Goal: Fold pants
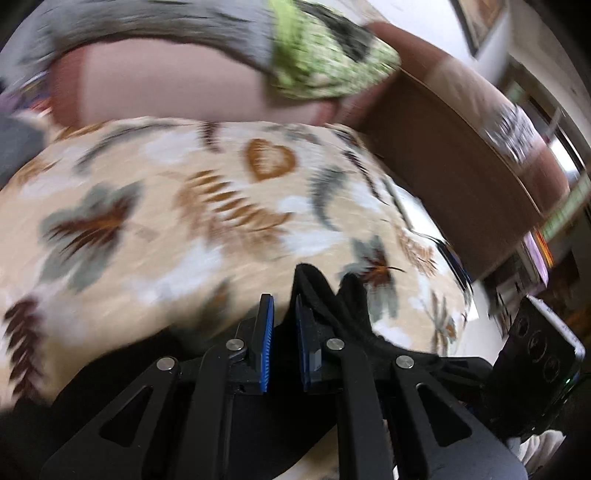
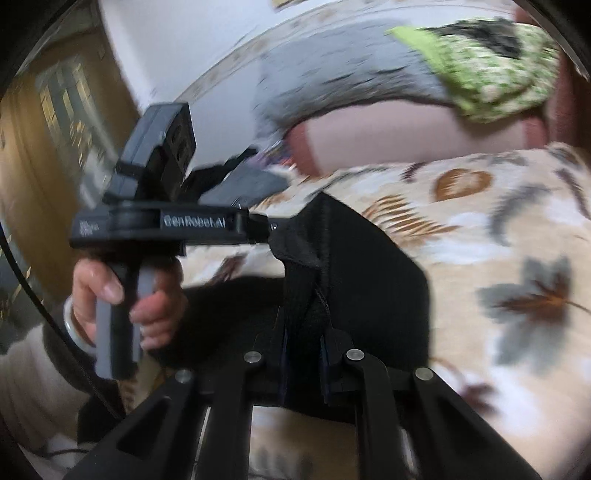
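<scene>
Spreading across most of both views: one bed cover (image 1: 155, 206), cream with brown, grey and white leaves and a brown heart, blurred by motion. Behind it, one brown headboard (image 1: 454, 155), with a grey cushion (image 1: 155, 18) and a green-patterned cushion (image 1: 325, 62) leaning on its top edge.

Next in size, one pair of pants (image 2: 354, 266): plain black, matte cloth, with a stitched seam running down the raised panel and a thick hemmed edge bunched at the top. Lifted off the bed cover between the two claws, slack part trailing down toward the lower left of the right wrist view.

Two claws, one hand in sight. Left claw (image 1: 284, 336): closed, blue pads drawn near each other, black cloth pinched at the right-hand pad (image 1: 303, 343) and rising just past the fingertips in a small peak; more of the pants hanging under and behind the frame. Right claw (image 2: 304, 354): clamped on a fold of the same black cloth, which stands straight up from between the fingertips and fans out above them.

Smaller still, seen from the right wrist: left hand (image 2: 122, 306) wrapped round the grey handle of its tool, white bangle at the wrist, pale sleeve below.
</scene>
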Demonstrator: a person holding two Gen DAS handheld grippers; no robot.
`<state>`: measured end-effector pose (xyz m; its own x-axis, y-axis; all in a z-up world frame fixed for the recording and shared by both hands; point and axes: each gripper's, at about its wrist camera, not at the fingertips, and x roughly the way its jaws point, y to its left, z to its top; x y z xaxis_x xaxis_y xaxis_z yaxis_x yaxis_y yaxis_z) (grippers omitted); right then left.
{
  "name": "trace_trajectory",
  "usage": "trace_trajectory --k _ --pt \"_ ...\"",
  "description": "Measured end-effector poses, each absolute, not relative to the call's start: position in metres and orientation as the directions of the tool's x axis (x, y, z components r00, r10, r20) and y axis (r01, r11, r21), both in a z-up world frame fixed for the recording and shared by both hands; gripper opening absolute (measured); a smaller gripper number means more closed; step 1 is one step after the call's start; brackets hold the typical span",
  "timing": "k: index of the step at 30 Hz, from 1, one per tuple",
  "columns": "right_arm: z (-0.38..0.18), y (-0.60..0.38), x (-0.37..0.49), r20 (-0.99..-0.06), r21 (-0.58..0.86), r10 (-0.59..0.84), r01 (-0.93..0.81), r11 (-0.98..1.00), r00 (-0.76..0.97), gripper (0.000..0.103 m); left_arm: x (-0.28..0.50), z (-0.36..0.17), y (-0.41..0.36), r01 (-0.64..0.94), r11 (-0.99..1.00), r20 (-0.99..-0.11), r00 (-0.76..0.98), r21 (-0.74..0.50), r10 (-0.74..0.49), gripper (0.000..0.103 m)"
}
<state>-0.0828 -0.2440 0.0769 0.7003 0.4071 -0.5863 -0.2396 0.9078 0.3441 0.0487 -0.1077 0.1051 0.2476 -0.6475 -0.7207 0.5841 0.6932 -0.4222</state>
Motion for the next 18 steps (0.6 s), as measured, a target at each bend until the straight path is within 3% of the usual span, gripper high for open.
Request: trace_trajectory --k 3,6,8,10,12,14,18 --pt "0.054 -0.210 -0.070 -0.634 0.352 0.448 -0.280 0.893 0.631 0.013 0.046 0.092 -0.070 0.510 0.763 -0.747 0.303 -0.397 -0.592 0.011" --pt "0.023 -0.190 -0.057 -0.706 0.398 0.489 -0.284 0.872 0.512 0.024 0.043 0.077 -0.041 0.427 0.803 -0.767 0.311 -0.415 -0.562 0.014" --pt "0.029 -0.192 -0.065 -0.685 0.423 0.518 -0.298 0.856 0.513 0.024 0.037 0.073 -0.025 0.391 0.800 -0.755 0.307 -0.454 -0.579 0.037" --pt "0.043 -0.204 -0.074 -0.632 0.489 0.588 -0.330 0.808 0.504 0.037 0.027 0.073 -0.012 0.372 0.795 -0.734 0.327 -0.479 -0.595 0.049" --pt "0.056 -0.223 -0.080 -0.602 0.482 0.572 -0.316 0.817 0.558 0.053 0.018 0.075 -0.008 0.369 0.785 -0.715 0.337 -0.498 -0.612 0.052" --pt "0.064 -0.242 -0.081 -0.602 0.452 0.512 -0.267 0.851 0.613 0.053 0.012 0.074 -0.012 0.372 0.786 -0.719 0.334 -0.493 -0.609 0.060" --pt "0.056 -0.270 -0.061 -0.638 0.430 0.413 -0.144 0.891 0.650 0.048 0.001 0.065 -0.040 0.385 0.810 -0.759 0.321 -0.442 -0.566 0.064"
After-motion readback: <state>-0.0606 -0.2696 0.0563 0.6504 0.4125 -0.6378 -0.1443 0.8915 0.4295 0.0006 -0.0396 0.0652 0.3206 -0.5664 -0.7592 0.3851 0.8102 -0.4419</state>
